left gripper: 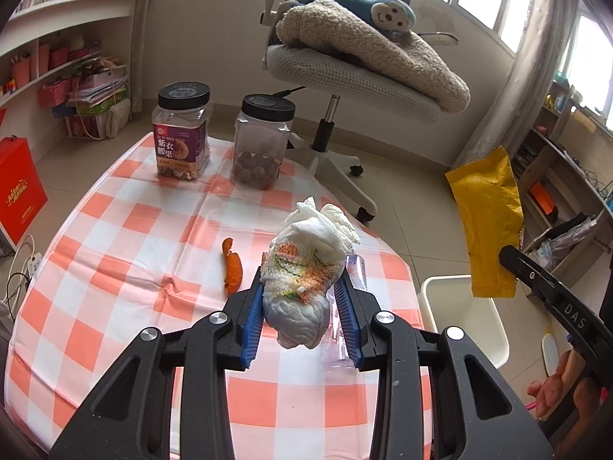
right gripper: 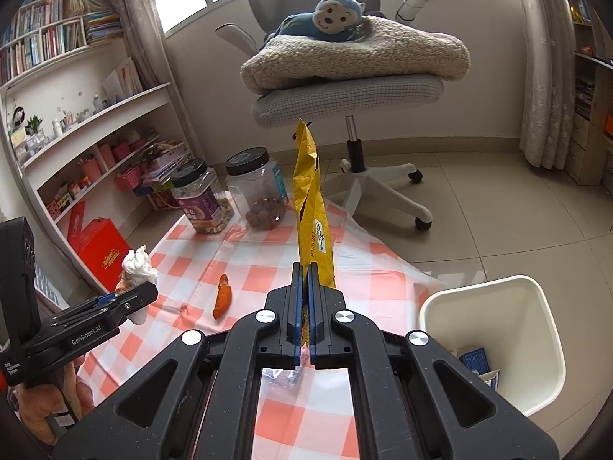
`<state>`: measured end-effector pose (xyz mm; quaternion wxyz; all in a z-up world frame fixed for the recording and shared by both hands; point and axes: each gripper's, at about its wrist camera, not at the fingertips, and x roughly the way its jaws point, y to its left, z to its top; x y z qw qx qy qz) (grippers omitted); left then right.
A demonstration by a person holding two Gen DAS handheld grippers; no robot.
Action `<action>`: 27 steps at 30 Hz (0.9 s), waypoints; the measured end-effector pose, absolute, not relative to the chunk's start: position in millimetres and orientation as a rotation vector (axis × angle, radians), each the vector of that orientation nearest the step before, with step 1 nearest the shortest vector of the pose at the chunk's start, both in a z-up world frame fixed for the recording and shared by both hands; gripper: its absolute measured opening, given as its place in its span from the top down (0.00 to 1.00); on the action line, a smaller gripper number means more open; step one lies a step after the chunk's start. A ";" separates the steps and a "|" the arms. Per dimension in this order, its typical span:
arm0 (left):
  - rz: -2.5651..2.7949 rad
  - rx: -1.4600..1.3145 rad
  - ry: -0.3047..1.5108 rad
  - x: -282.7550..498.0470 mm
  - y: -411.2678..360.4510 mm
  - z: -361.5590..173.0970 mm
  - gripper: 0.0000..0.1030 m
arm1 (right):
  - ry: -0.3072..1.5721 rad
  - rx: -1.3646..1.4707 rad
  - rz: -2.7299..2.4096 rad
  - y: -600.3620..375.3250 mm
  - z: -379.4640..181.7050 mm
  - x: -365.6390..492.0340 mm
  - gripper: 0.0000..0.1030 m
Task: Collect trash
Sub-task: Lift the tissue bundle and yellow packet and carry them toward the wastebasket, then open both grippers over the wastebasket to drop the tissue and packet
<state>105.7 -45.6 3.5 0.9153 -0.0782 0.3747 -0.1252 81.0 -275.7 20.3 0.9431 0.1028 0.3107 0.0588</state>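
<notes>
With both hands already loaded, we judge ourselves to be in the carry step of the clean-up, between picking up and dropping. Our left gripper (left gripper: 302,306) has its blue fingers (left gripper: 253,322) pressed narrow around a crumpled wad of tissue (left gripper: 306,268), white with orange and green staining, held up clear of the checked cloth on the bench (left gripper: 126,230). Our right gripper (right gripper: 305,306) has its fingers (right gripper: 298,306) pinched fully together on the lower end of a yellow snack wrapper (right gripper: 311,207), which stands up tall and thin from the grip. The white bin (right gripper: 536,306) sits on the floor just beside the right edge of the bench, open-topped, with a small blue carton already lying in the bottom. The wrapper hangs nearer the bin than the tissue does. One scrap of orange peel (left gripper: 231,268) lies on the cloth, near the tissue wad, not yet collected; the two lidded jars (left gripper: 184,130) at the far end look like stores, not rubbish. Next we need each load brought over the bin's mouth and released, the right hand probably first. The wrapper is light and may cling to the fingers or flutter past the rim, so it should go low.
</notes>
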 end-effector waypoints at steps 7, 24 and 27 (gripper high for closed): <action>-0.312 -0.133 0.771 104.9 -81.1 5.8 0.66 | 0.630 0.257 0.033 -317.4 19.2 72.2 0.99; -0.455 -0.052 0.805 105.5 -181.7 3.0 0.66 | 0.697 0.463 -0.254 -438.1 -4.0 45.8 0.66; -0.490 -0.033 0.807 103.6 -206.7 2.8 0.66 | 0.663 0.486 -0.325 -456.8 -2.2 35.1 0.44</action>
